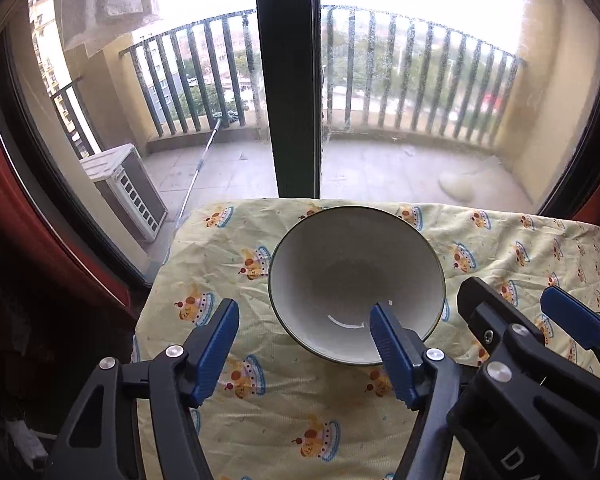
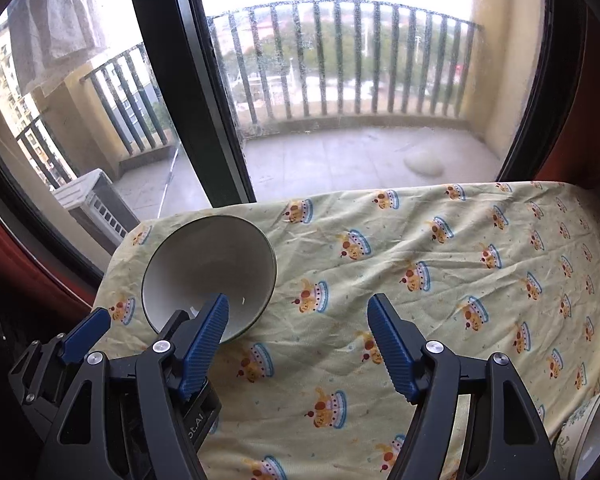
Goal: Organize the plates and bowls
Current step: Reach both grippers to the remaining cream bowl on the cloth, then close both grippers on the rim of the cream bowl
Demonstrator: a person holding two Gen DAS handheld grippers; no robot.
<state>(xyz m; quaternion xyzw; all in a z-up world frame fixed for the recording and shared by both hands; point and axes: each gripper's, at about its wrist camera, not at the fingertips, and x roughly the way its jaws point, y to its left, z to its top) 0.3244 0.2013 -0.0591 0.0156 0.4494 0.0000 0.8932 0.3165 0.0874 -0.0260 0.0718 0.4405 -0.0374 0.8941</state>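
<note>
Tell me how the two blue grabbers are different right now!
In the left wrist view, the left gripper straddles the near rim of the white bowl, one finger over its inside. In the right wrist view, the right gripper has only the yellow tablecloth between its fingers, with the bowl off to its side. Both have blue ribbed pads on black arms, stand open, and hold nothing.

Each camera sits just behind its own tongs and looks forward and down along them, close above the surface, toward its far edge and the big window behind it. The left camera looks over the far left corner, while the right camera sees the surface as far as its right edge. Both views share the white bowl near the far left corner, the window's dark post, and the balcony railing outside.
</note>
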